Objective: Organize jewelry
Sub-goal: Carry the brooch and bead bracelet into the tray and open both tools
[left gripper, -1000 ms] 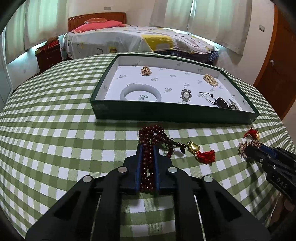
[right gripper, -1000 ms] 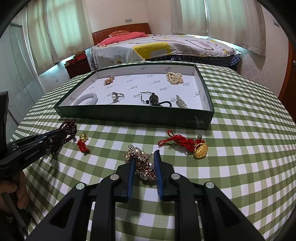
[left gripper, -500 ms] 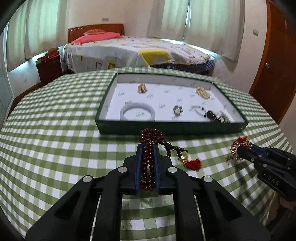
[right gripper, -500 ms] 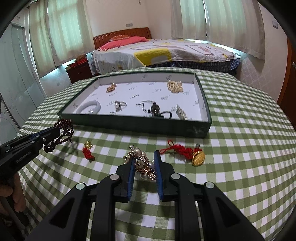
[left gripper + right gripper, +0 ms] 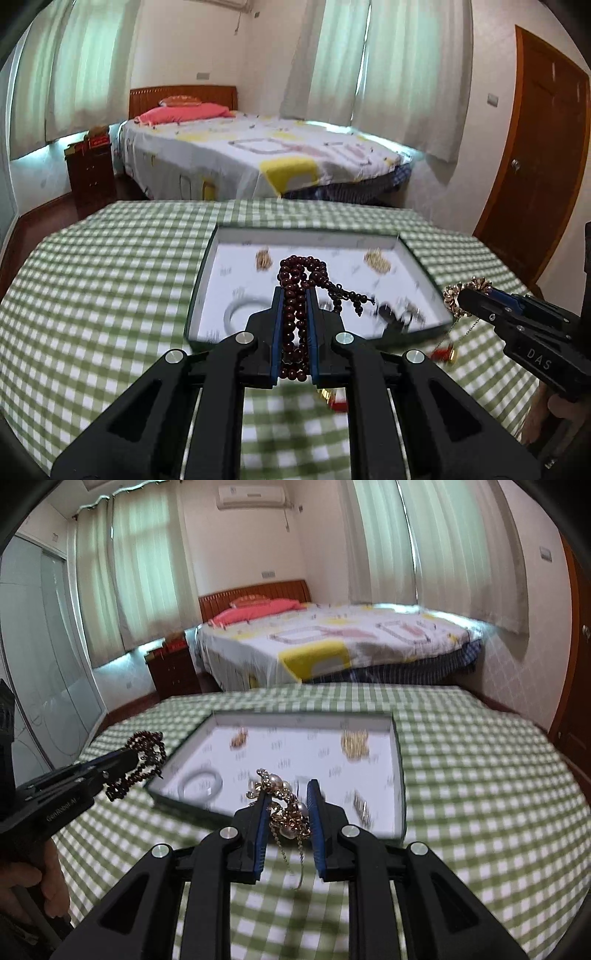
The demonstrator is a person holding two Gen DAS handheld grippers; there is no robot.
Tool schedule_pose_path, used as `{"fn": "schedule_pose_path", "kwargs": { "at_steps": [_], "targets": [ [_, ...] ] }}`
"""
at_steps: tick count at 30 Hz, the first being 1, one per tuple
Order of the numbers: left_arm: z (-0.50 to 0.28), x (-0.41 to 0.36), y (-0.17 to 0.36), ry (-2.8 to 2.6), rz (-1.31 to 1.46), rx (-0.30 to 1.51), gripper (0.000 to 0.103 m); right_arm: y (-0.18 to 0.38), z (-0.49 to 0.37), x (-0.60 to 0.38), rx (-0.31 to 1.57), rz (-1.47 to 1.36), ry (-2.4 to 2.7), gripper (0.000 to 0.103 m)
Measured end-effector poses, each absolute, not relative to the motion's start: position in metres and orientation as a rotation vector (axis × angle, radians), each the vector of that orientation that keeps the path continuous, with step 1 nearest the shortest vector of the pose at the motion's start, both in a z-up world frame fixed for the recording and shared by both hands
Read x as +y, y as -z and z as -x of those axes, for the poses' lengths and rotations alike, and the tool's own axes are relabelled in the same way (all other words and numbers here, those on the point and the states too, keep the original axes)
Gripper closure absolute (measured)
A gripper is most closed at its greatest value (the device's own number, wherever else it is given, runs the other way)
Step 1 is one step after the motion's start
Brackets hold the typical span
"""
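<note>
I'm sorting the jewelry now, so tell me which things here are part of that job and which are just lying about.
Part of the job:
- dark red bead string in the left gripper
- gold and pearl piece in the right gripper
- green tray
- red-tasselled charm

Lying about:
- bed
- nightstand
- door

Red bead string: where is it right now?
The red bead string is clamped in the left gripper, lifted off the checked tablecloth in front of the tray.
</note>
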State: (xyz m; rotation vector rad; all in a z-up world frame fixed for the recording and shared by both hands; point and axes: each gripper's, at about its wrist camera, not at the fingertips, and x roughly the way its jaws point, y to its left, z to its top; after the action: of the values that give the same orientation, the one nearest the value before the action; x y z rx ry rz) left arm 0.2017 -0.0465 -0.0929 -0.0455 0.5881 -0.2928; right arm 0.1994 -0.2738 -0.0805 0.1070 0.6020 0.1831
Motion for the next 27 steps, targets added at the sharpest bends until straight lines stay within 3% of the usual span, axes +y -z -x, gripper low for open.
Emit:
{"fn": "schedule_pose_path", "kwargs": {
  "at_steps": [14,27],
  "targets": [
    [-0.277,-0.072,0.057,0.312,0.066,0.483,0.092,0.03,-0.266,-0.289,0.436,-0.057,-0.155,0.082],
    [-0.338,-0.095,0.147,0.273,0.019,0.697,0.091,0.123,-0.324,-0.303,0.651,-0.044,-0.127,0.082]
  ]
}}
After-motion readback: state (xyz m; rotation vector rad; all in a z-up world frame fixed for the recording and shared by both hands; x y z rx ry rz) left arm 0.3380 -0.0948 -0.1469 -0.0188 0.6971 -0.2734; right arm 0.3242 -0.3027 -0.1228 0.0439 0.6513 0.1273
